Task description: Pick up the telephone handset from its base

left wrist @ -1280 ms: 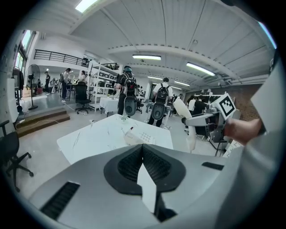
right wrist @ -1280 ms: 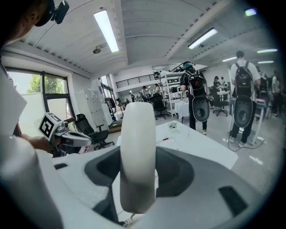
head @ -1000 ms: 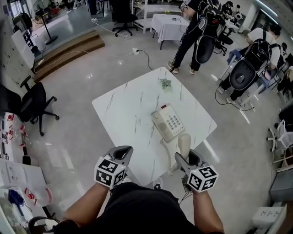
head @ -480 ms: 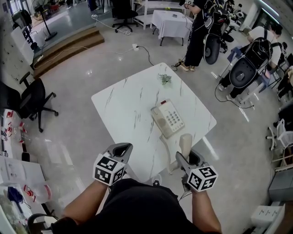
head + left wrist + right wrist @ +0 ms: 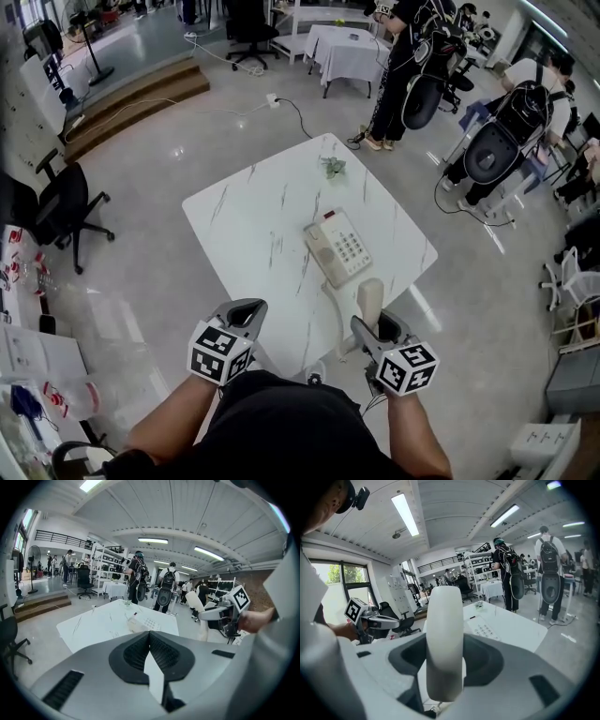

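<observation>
A cream telephone base with a keypad lies on the white marble table. Its handset is off the base, held upright near the table's front edge. My right gripper is shut on it, and a cord trails from the handset back toward the base. In the right gripper view the handset stands between the jaws, with the base beyond. My left gripper hovers at the front left edge of the table, its jaws closed together with nothing in them.
A small green sprig lies at the table's far corner. Black office chairs stand to the left. People with backpacks stand behind the table on the right. A cloth-covered table is further back.
The handset stays in my right gripper, off the base. Both grippers have hardly moved. The people at the back have shifted about.
</observation>
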The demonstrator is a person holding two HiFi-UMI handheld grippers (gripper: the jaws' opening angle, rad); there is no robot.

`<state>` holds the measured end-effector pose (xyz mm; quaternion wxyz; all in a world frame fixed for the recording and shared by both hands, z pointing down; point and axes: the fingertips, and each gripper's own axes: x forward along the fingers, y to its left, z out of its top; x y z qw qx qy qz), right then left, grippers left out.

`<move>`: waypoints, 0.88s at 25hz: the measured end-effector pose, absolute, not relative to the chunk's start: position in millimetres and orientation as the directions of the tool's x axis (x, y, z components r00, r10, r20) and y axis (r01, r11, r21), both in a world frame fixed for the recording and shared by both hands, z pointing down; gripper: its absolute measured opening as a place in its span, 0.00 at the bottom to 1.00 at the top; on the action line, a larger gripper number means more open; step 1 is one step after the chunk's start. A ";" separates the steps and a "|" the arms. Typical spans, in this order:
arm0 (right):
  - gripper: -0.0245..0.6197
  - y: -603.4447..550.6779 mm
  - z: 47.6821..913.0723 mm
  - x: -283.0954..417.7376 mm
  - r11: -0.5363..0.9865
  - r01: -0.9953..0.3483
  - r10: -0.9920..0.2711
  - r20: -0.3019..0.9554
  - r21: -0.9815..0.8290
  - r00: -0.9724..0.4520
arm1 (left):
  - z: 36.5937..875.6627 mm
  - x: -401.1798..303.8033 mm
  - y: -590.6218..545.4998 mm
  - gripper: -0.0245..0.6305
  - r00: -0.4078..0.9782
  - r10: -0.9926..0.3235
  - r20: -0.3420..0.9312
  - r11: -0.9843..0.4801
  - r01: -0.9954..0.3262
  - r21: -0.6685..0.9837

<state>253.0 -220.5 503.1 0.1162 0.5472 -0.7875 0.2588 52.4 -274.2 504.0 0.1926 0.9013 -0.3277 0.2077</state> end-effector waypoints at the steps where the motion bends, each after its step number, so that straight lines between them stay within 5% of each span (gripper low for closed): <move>1: 0.37 -220.8 502.8 252.2 0.270 -0.921 -0.801 0.467 -0.279 -0.376 | 504.0 52.7 -274.0 0.04 0.700 -0.510 0.501 -0.712 -0.670 0.211; 22: 0.37 -225.2 506.8 253.3 0.268 -0.924 -0.794 0.482 -0.273 -0.372 | 504.1 55.7 -281.3 0.04 0.704 -0.504 0.501 -0.719 -0.663 0.208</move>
